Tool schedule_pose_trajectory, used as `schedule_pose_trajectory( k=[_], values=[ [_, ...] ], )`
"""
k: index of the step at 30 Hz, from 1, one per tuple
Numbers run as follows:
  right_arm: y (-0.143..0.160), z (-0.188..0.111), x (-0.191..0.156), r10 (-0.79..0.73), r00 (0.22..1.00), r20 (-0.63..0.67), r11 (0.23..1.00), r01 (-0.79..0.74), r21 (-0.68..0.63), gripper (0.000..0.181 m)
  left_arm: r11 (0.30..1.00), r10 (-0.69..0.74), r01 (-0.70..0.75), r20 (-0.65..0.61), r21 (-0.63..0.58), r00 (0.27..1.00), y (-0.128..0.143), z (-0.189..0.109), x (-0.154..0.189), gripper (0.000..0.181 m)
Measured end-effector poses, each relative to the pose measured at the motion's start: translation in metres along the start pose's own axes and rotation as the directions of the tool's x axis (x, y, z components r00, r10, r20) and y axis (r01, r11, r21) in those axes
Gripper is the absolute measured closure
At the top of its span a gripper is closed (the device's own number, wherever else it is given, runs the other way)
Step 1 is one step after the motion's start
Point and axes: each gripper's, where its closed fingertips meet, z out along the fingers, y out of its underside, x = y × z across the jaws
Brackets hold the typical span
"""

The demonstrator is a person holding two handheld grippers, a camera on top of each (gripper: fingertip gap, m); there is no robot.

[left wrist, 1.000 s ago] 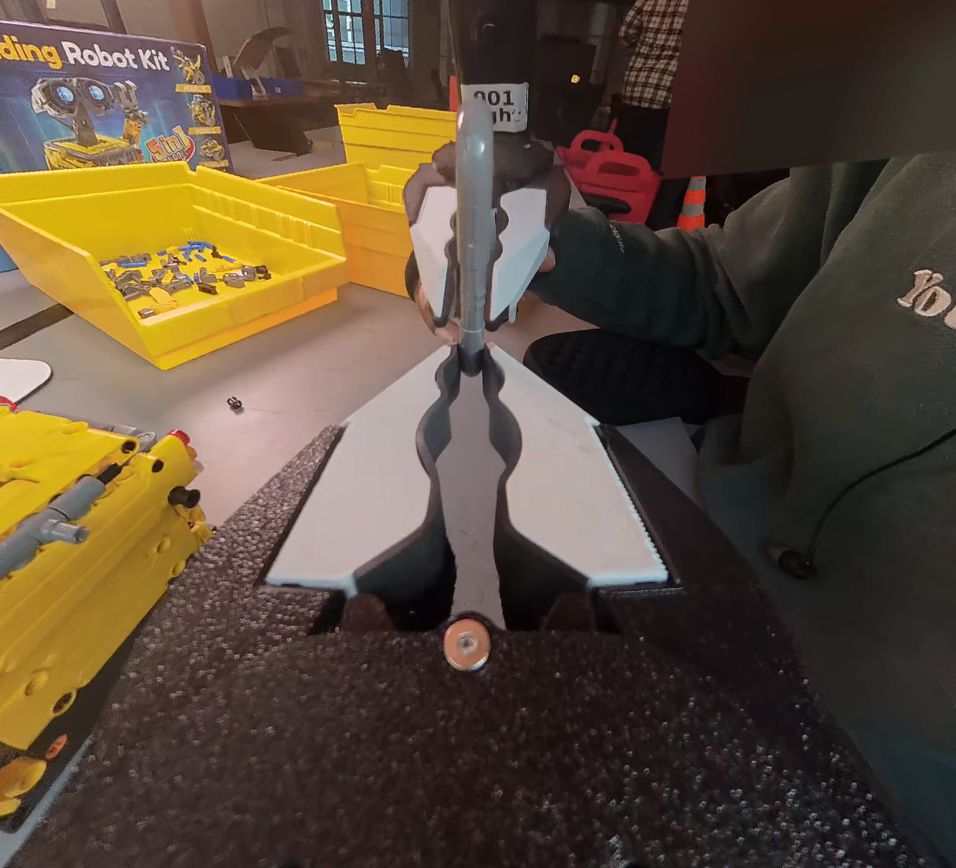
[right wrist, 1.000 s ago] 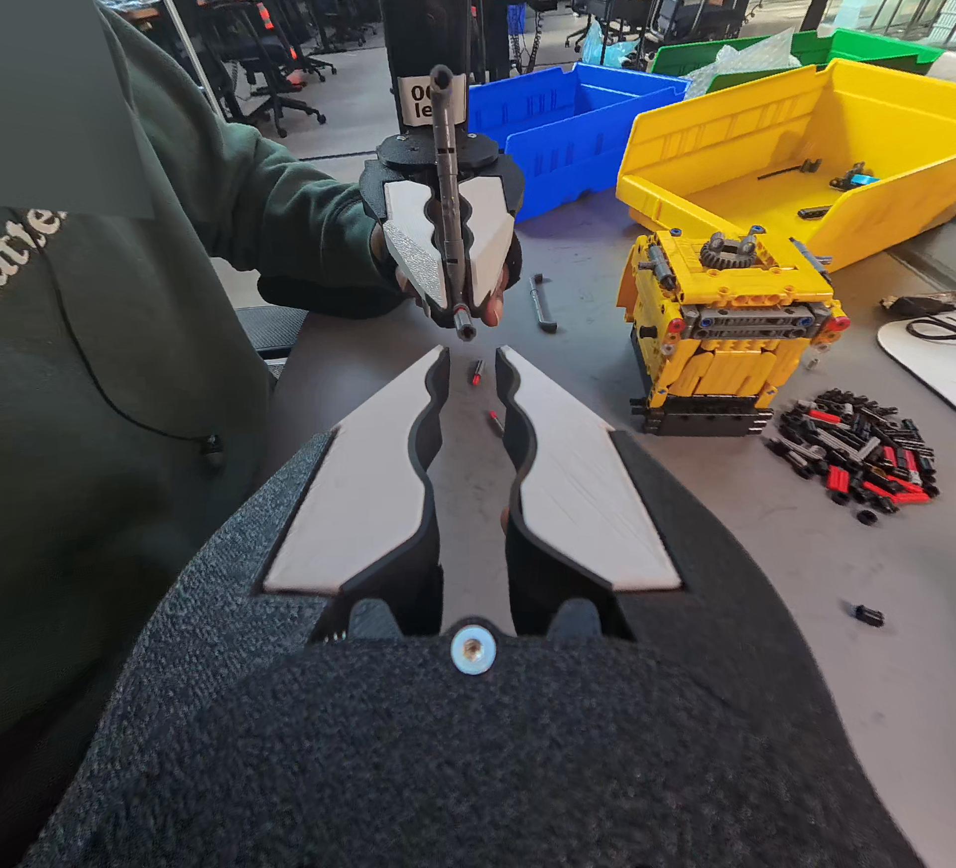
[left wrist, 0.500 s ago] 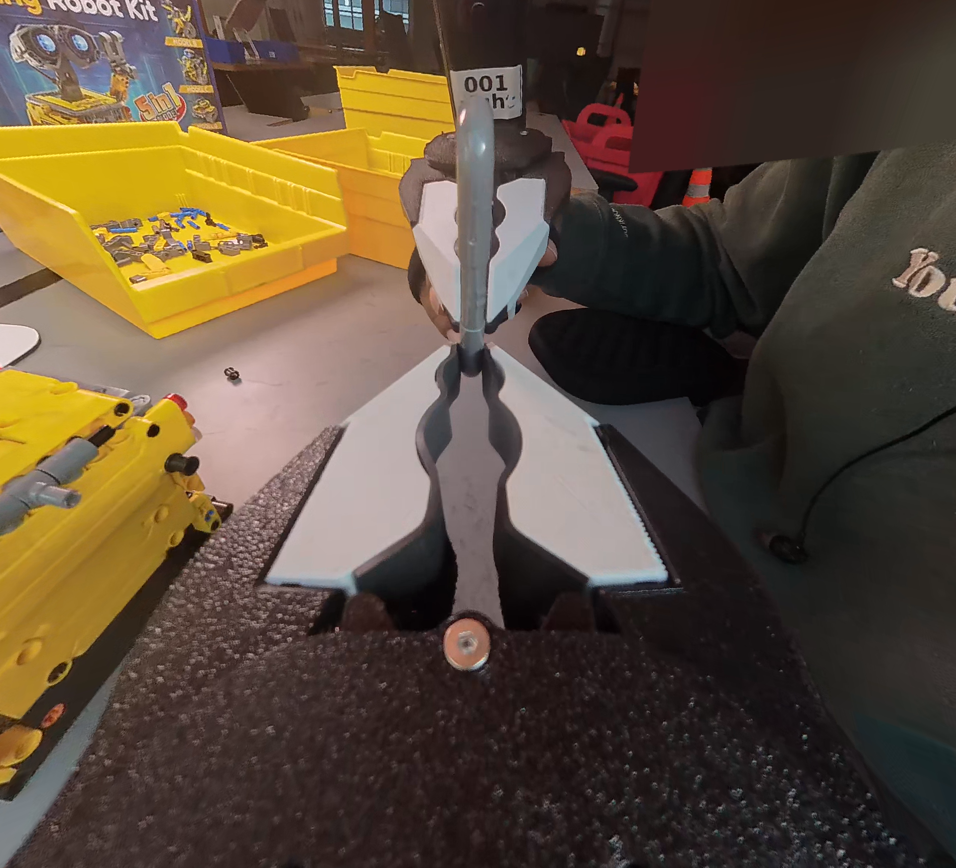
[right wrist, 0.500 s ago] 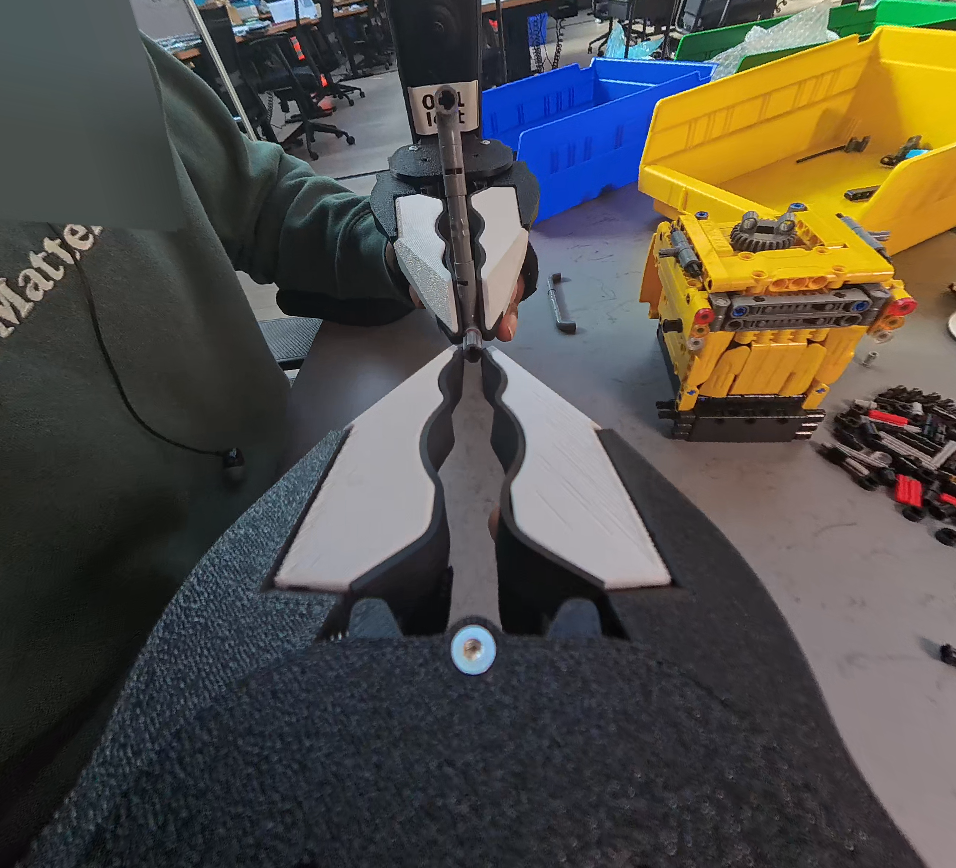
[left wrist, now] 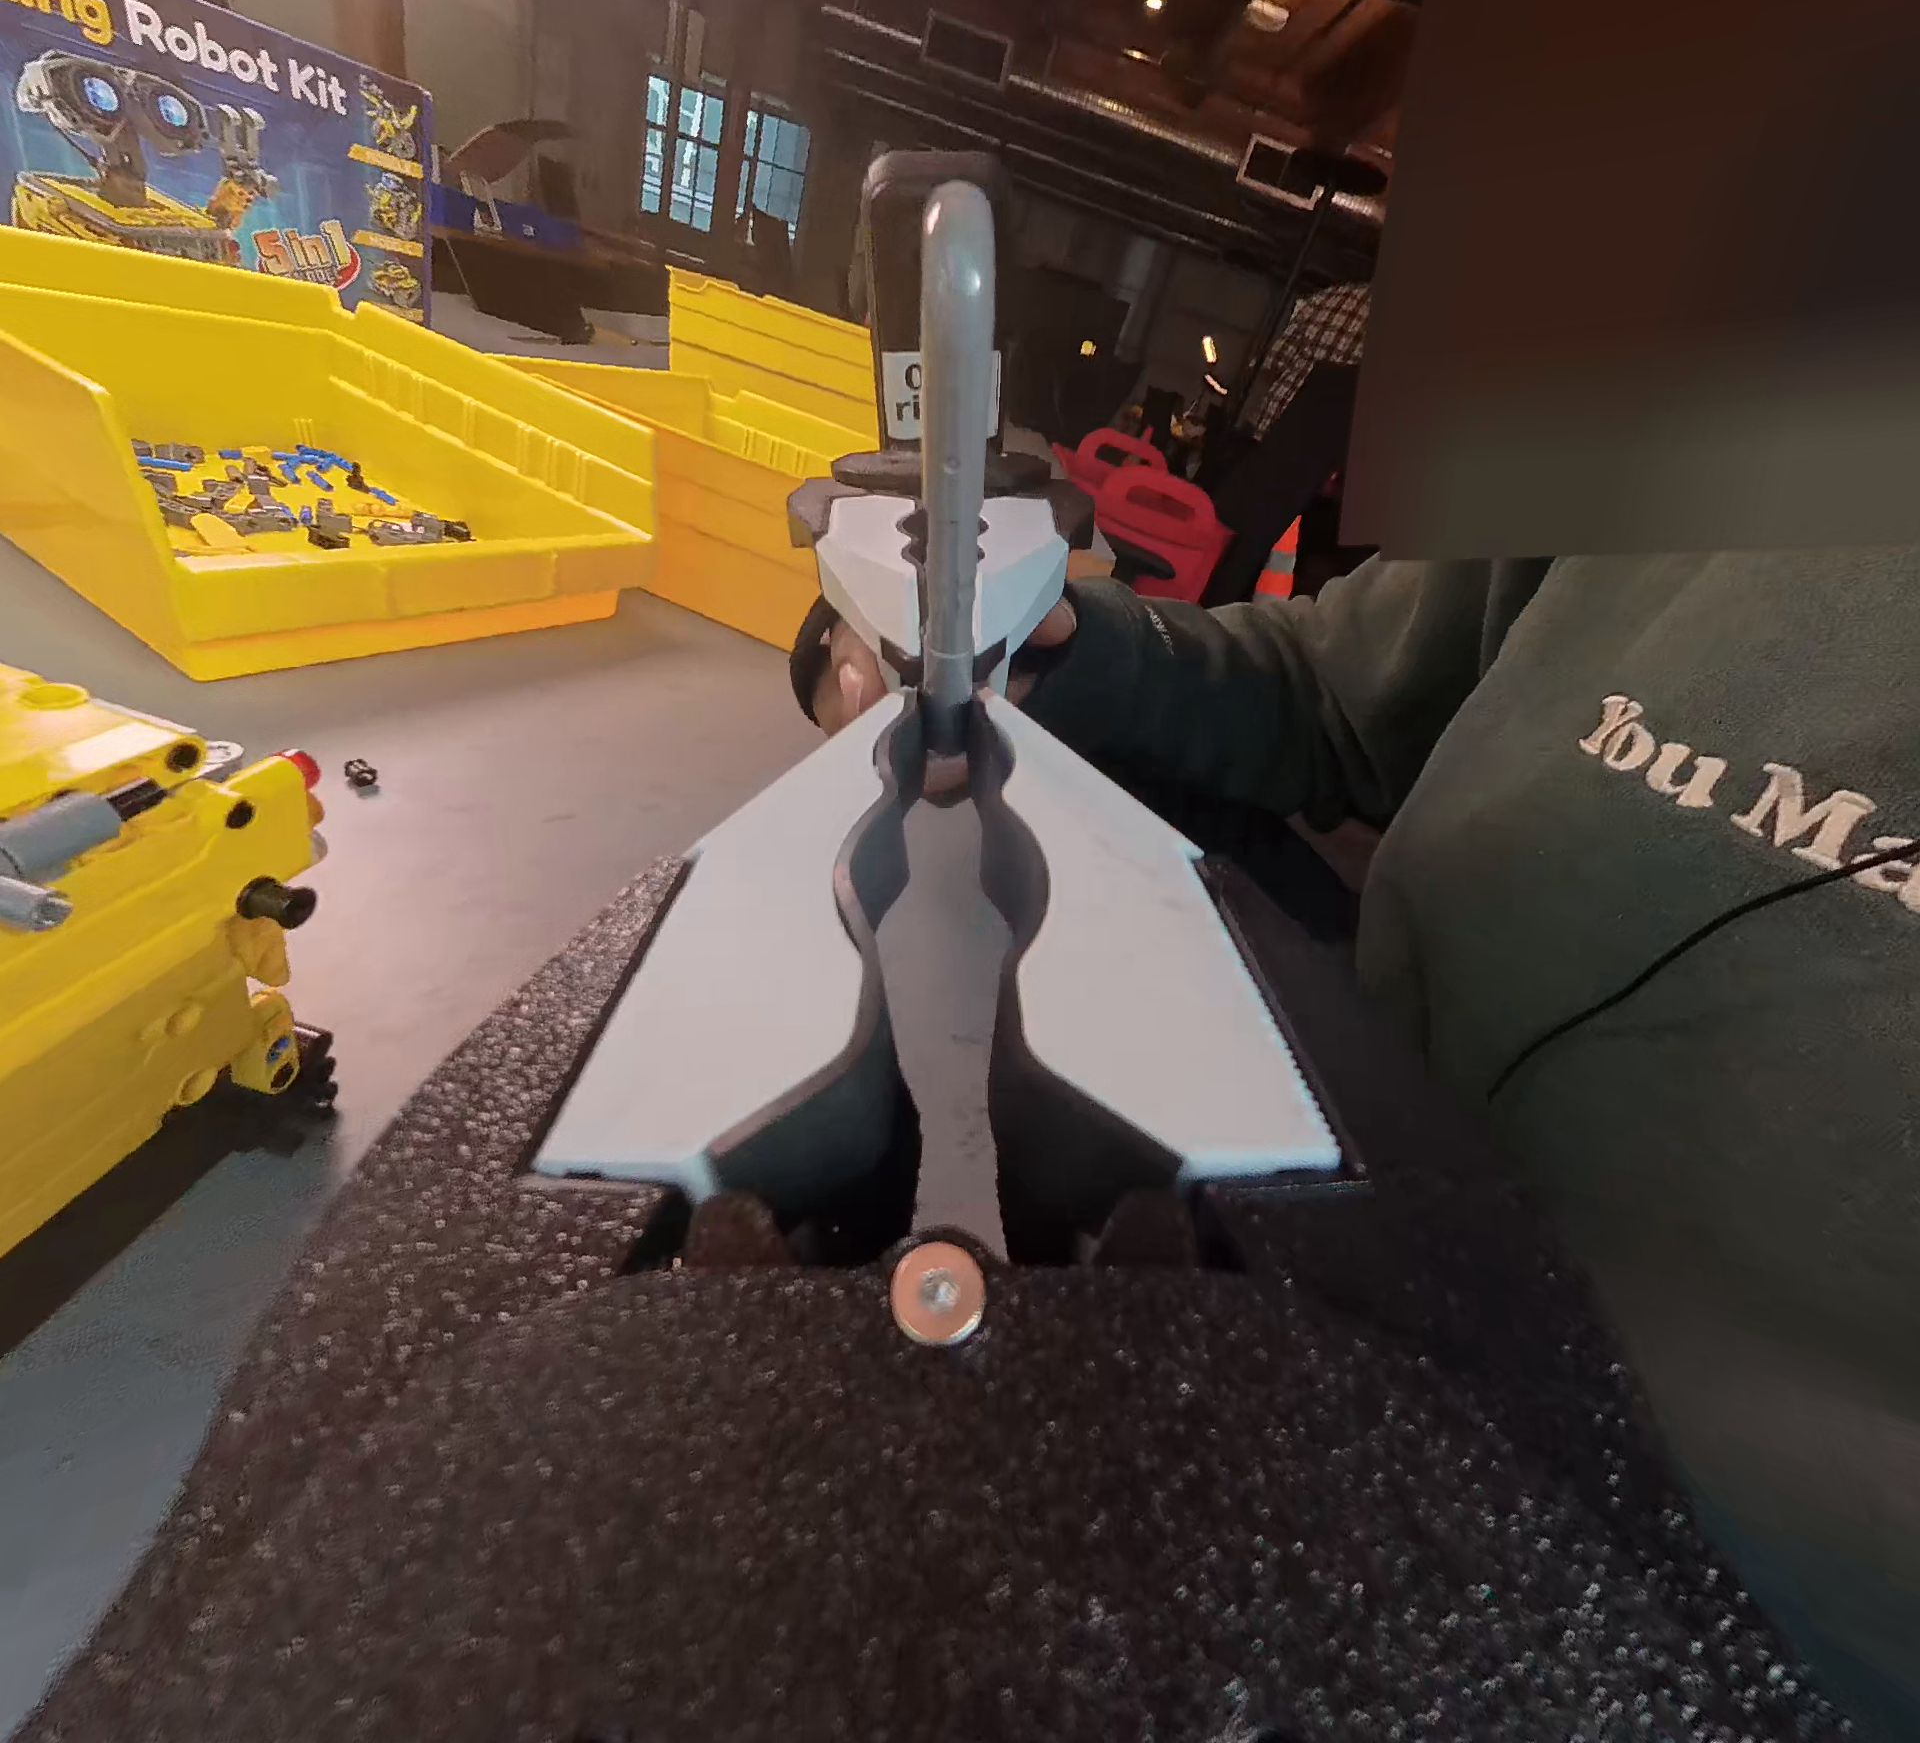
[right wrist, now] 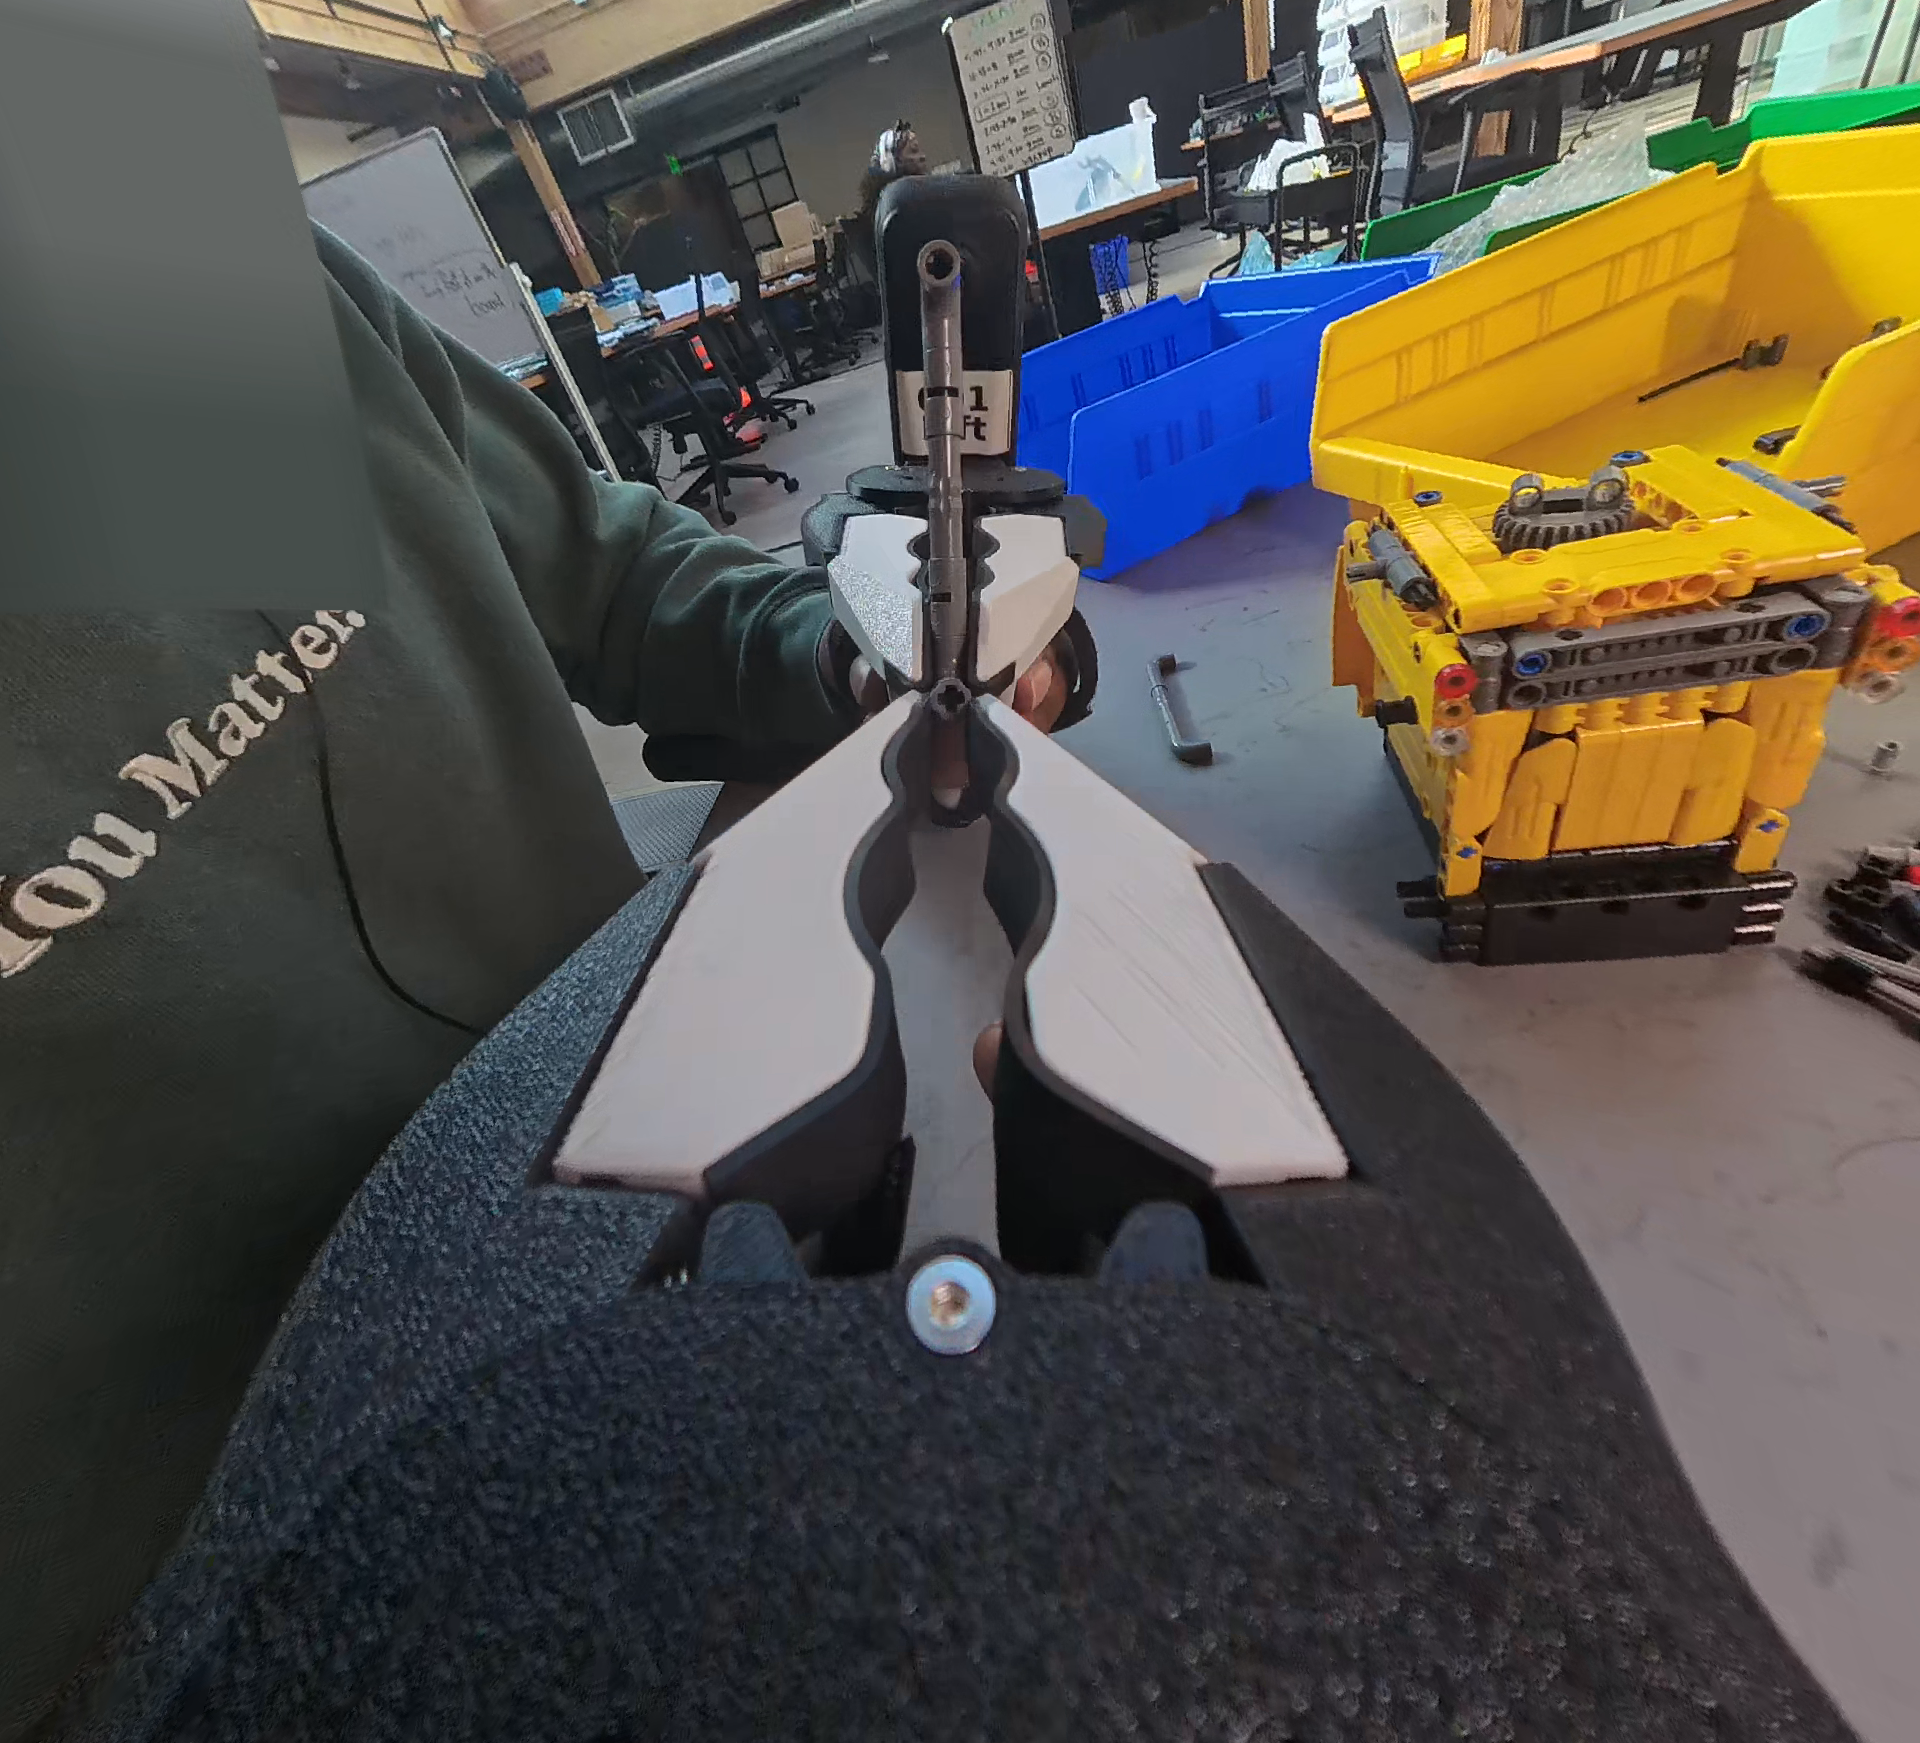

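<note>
Ref. landmark: yellow brick model (right wrist: 1600, 706), standing on the grey surface (right wrist: 1558, 1122). Behind the model sits a big yellow bin (right wrist: 1455, 363), nearly bare inside, and to the left of that a blue bin (right wrist: 1195, 405). On the model's far side, seen from my left wrist view, another yellow bin (left wrist: 416, 592) holds a scatter of grey and blue pieces. Both my tongs are up off the surface, left of the model, tip to tip and facing each other. Left tongs (left wrist: 940, 727) are pinched together on the dark lower end of a grey rod (left wrist: 956, 446). Right tongs (right wrist: 948, 701) are also drawn in on that same end, where a cross-shaped tip shows. The rest of the rod rises free above both pairs of tips. My reading of the rod: thin, stiff plastic, very light and smooth-skinned, so it needs little force but could swivel or slide in a pinch this short. The ribbed stretch near the lower end looks the surest place to hold it. Smaller items: a black handle-shaped piece (right wrist: 1179, 706) lies between the tongs and the model, a heap of dark pieces (right wrist: 1870, 924) is at the model's right, and one small black pin (left wrist: 361, 771) is just beside it.
</note>
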Motion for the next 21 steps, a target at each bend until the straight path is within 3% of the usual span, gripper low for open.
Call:
schedule_pose_trajectory(
  k=[13,15,16,17,19,21],
  values=[
    [0.002,0.000,0.003,-0.020,0.999,-0.033,1.000,0.020,-0.010,0.177,0.989,-0.118,0.119,-0.023,0.092,0.993,-0.007,-0.001,-0.004,0.176],
    [0.045,0.020,-0.003,-0.110,0.994,-0.018,0.971,0.103,-0.215,0.181,0.991,-0.101,0.105,-0.055,0.080,0.993,-0.009,0.009,0.006,0.177],
    [0.045,0.033,-0.011,-0.198,0.980,-0.016,0.962,0.191,-0.194,0.181,1.000,-0.014,0.014,-0.058,-0.006,0.998,0.003,0.023,0.015,0.175],
    [0.028,0.032,-0.010,-0.230,0.972,-0.044,0.964,0.221,-0.150,0.181,0.999,0.052,-0.052,-0.029,-0.004,0.998,0.000,0.028,0.015,0.176],
    [0.002,0.016,0.005,-0.215,0.971,-0.108,0.975,0.206,-0.083,0.181,0.997,0.002,-0.001,-0.005,0.082,1.000,-0.024,0.011,0.002,0.176],
    [0.016,0.015,0.008,-0.203,0.972,-0.122,0.976,0.191,-0.105,0.181,0.996,-0.007,0.005,0.025,0.088,1.000,-0.022,0.000,-0.006,0.175]
  ],
)
